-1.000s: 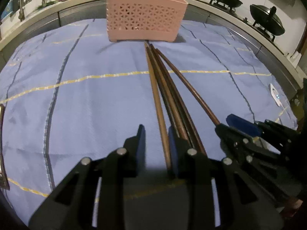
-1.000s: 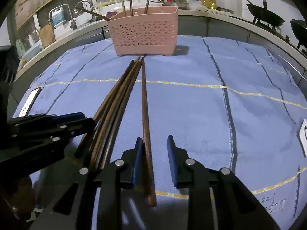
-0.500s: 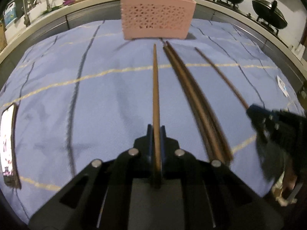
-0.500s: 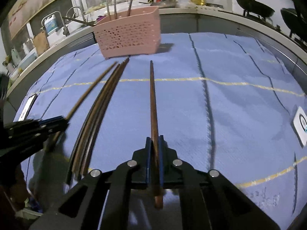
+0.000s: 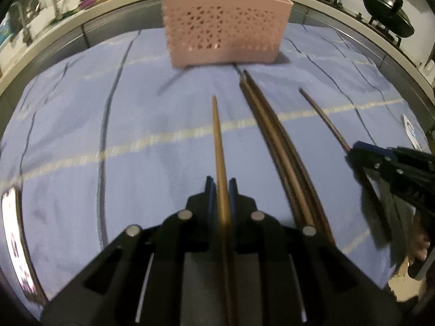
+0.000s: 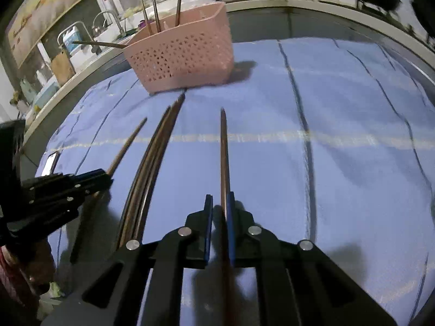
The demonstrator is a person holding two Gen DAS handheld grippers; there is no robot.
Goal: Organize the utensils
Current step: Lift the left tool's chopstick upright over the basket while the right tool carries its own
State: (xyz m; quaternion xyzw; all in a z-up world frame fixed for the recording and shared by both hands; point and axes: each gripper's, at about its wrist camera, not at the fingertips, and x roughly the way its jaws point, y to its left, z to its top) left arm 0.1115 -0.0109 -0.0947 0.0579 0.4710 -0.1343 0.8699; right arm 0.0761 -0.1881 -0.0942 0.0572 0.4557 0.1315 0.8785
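Note:
My left gripper [image 5: 220,183] is shut on a brown chopstick [image 5: 217,135], held above the blue cloth and pointing at the pink basket [image 5: 225,27]. My right gripper [image 6: 219,199] is shut on another chopstick [image 6: 223,149], also lifted and pointing toward the basket [image 6: 185,57]. A bundle of several chopsticks [image 5: 272,141] lies on the cloth between the two grippers and shows in the right wrist view [image 6: 155,149] too. The basket holds several upright chopsticks [image 6: 155,13]. The right gripper shows at the left view's right edge [image 5: 353,149], the left gripper at the right view's left edge [image 6: 106,178].
The blue cloth [image 5: 81,135] covers the table. A phone [image 5: 16,244] lies at its left edge. A white tag [image 5: 410,130] lies at the right edge. Black woks [image 5: 386,13] stand on a stove at the back right. A sink with tap [image 6: 106,19] is behind the basket.
Both grippers closed on a chopstick each, lifted them off the cloth and moved them apart from the bundle, closer to the basket.

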